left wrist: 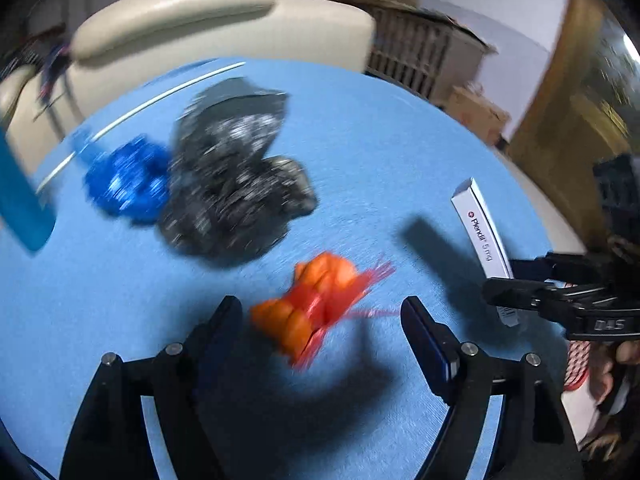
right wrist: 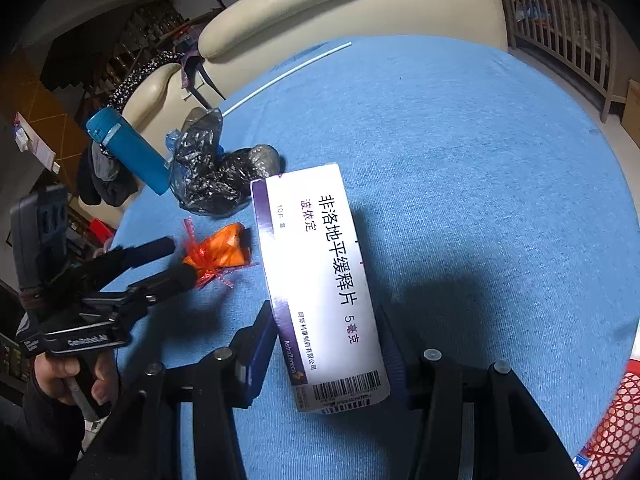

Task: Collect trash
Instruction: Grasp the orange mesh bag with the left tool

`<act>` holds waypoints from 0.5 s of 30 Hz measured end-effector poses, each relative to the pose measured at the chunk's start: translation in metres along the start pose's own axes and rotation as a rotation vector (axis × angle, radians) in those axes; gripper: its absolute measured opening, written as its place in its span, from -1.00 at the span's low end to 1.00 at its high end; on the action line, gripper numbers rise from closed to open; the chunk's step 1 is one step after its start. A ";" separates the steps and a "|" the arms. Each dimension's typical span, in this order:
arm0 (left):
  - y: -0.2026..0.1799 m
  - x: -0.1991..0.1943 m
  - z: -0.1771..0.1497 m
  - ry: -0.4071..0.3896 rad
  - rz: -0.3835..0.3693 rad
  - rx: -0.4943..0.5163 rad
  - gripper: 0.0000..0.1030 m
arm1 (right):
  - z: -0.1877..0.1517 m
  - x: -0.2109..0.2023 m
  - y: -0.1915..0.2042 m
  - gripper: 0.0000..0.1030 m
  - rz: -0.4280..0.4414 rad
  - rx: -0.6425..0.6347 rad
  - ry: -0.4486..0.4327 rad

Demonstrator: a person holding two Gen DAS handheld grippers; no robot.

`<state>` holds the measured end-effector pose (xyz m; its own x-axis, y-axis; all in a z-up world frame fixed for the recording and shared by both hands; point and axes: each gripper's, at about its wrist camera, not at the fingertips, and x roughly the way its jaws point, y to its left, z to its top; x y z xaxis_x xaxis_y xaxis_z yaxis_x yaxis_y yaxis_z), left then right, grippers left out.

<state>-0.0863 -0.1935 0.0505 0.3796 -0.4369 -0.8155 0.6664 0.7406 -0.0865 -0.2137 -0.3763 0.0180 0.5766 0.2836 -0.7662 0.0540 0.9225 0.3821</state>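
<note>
A round table under a blue cloth (left wrist: pixel 380 152) carries the trash. An orange bundle in red netting (left wrist: pixel 316 308) shows blurred just ahead of my left gripper (left wrist: pixel 322 314), whose jaws stand wide apart with neither pad pressing on it. The right wrist view has the same bundle (right wrist: pixel 224 250) at the tips of the left gripper (right wrist: pixel 176 260). My right gripper (right wrist: pixel 324 316) is shut on a white medicine box (right wrist: pixel 324 280) with purple edging, held lengthwise above the cloth. The box (left wrist: pixel 480 232) also appears at the right of the left wrist view.
A crumpled black plastic bag (left wrist: pixel 232 176) and a blue wrapper (left wrist: pixel 128 180) lie beyond the bundle. A blue bottle (right wrist: pixel 128 148) stands at the table's left edge, a thin white stick (right wrist: pixel 288 76) lies at the back. A red mesh basket (right wrist: pixel 612 420) is at the right, a cream sofa (right wrist: pixel 360 0) behind.
</note>
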 end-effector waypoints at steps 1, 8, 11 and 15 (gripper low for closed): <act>-0.002 0.006 0.003 0.014 0.020 0.025 0.59 | 0.000 -0.001 0.000 0.03 0.001 0.001 -0.002; 0.000 0.027 0.007 0.084 0.032 0.040 -0.28 | 0.000 -0.004 0.000 0.03 0.001 0.015 -0.009; 0.003 0.018 0.001 0.069 0.020 -0.001 -0.33 | -0.002 -0.002 0.001 0.03 -0.003 0.013 -0.007; 0.006 -0.001 -0.013 0.042 0.014 -0.060 -0.34 | -0.005 -0.004 0.010 0.03 -0.007 0.001 -0.015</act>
<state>-0.0906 -0.1817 0.0437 0.3602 -0.4057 -0.8400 0.6213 0.7761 -0.1083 -0.2198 -0.3669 0.0222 0.5884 0.2736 -0.7608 0.0588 0.9240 0.3778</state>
